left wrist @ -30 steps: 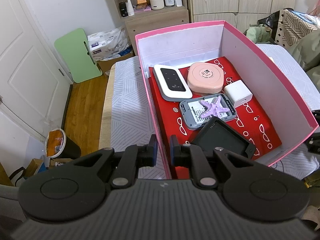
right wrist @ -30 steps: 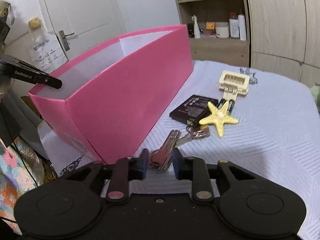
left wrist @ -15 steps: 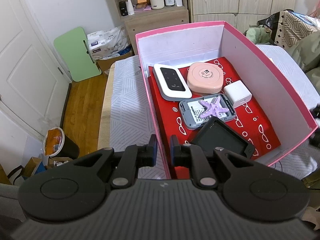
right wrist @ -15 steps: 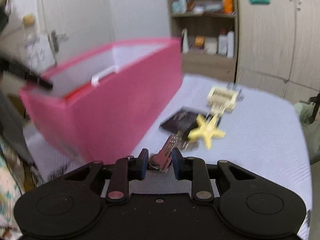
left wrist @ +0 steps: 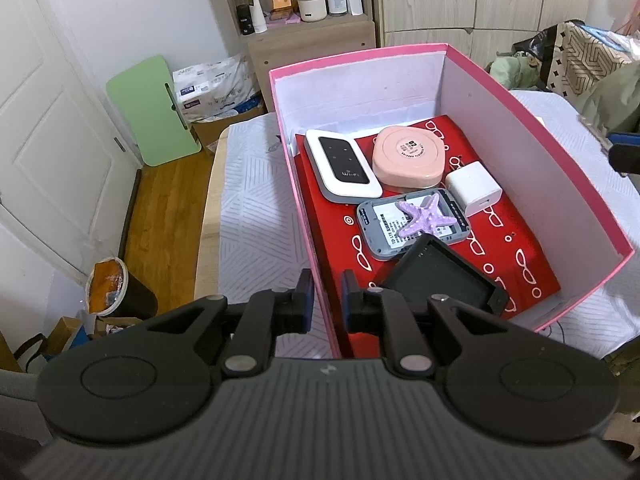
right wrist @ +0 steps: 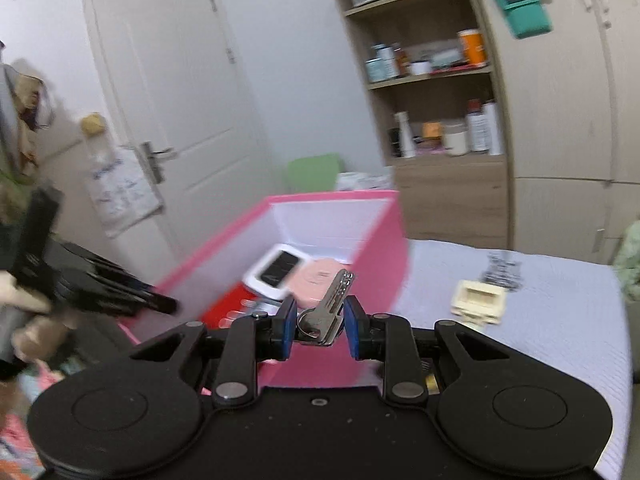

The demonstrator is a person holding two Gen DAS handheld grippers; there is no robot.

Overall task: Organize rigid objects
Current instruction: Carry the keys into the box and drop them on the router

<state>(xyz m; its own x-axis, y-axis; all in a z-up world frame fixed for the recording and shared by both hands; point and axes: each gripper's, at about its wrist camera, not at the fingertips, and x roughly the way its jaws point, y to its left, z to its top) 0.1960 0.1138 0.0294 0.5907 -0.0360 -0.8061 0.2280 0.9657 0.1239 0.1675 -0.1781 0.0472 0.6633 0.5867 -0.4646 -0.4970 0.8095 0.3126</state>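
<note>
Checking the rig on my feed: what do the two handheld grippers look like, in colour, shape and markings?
Both match. The left gripper and right gripper have matte black bodies with two round discs in front, angled black linkage arms with silver pivot pins, and short fingers faced with blue pads. The left gripper's rear housing is ribbed dark grey with a small pale mark. No cables or sleeves are visible.

Black gripper [right wrist: 320, 322] — blue pads [right wrist: 286, 328], silver screws

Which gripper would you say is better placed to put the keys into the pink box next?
Right. The right gripper already holds the keys, raised near the pink box. The left gripper straddles the box's wall.
</note>
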